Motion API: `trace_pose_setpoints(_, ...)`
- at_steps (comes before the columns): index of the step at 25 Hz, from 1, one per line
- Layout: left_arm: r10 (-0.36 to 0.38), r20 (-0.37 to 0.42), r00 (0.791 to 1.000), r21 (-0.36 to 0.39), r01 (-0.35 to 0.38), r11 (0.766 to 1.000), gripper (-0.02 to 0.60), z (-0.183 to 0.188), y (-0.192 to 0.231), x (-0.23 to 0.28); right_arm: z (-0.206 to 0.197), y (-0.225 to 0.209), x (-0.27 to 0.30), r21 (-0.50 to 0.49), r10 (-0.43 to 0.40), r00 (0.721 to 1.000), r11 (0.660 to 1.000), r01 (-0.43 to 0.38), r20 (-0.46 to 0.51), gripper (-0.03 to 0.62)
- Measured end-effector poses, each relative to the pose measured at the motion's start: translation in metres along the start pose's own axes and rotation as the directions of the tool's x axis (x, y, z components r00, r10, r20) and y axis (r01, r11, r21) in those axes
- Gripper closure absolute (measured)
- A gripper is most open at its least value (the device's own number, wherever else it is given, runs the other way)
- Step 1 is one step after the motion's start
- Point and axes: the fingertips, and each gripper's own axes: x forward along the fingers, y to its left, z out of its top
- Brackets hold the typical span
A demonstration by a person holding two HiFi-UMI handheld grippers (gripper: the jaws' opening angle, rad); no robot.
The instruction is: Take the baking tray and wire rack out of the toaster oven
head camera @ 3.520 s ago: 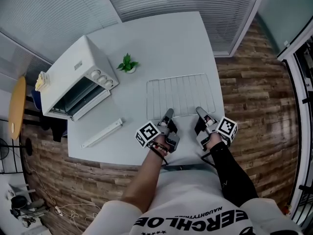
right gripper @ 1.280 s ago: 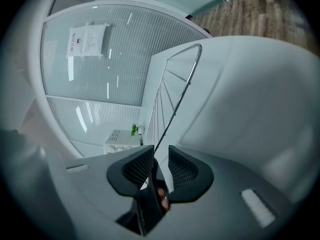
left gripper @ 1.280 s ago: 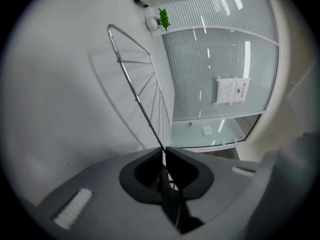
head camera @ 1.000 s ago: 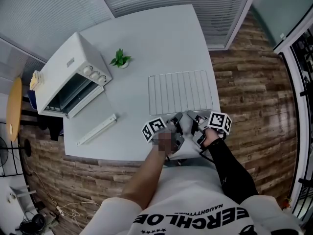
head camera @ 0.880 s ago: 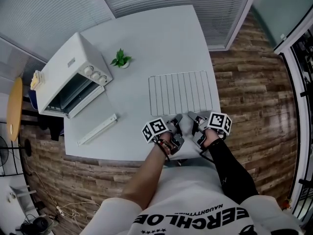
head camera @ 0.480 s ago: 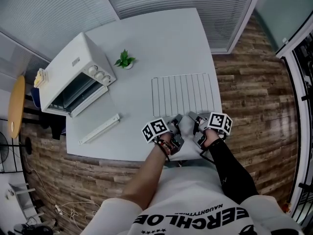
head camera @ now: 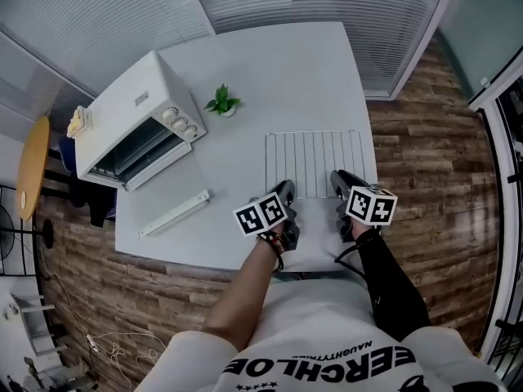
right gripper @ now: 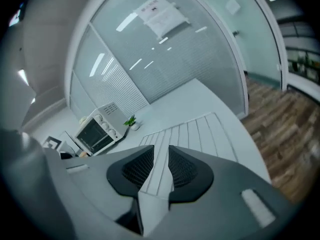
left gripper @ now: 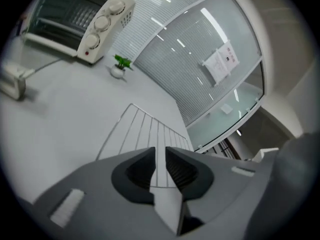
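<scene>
Wire rack (head camera: 315, 163) lies flat — toaster oven (head camera: 135, 121) door apparently open.

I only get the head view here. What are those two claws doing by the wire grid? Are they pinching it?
Observer: No. In the left gripper view the left gripper has its jaws a narrow way apart with nothing pinched. The wire rack lies flat on the table beyond them.
Visitor: And the other claw?
Observer: The right gripper view shows the same. The right gripper has a slim gap between its jaws, and the wire rack shows through it.
Visitor: What's past the table?
Observer: A glass wall with a sheet of paper stuck high up on it.
</scene>
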Motion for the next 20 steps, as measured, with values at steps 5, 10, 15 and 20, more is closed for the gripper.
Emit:
trace_pose_setpoints(5, 0.072, 0.11, 0.991, 0.284, -0.101, 0.953, 0.508, 0.045, -0.009, -0.018, 0.046, 0.018, -0.008, -0.315, -0.048, 0.992, 0.945, 0.083, 0.118, 0.523)
trace_pose_setpoints(10, 0.081, 0.247, 0.966, 0.516, -0.201, 0.833, 0.508, 0.087, -0.032, -0.036, 0.082, 0.04, -0.017, -0.502, -0.029, 0.974, 0.853, 0.141, 0.225, 0.522)
trace_pose_setpoints(15, -0.012, 0.401, 0.916, 0.653, -0.277, 0.705, 0.508, 0.124, -0.071, -0.065, 0.114, 0.072, -0.032, -0.636, 0.039, 0.937, 0.745, 0.204, 0.347, 0.522)
trace_pose_setpoints(20, -0.144, 0.56, 0.816, 0.696, -0.369, 0.616, 0.506, 0.158, -0.104, -0.106, 0.135, 0.114, -0.044, -0.707, 0.153, 0.885, 0.668, 0.235, 0.439, 0.522)
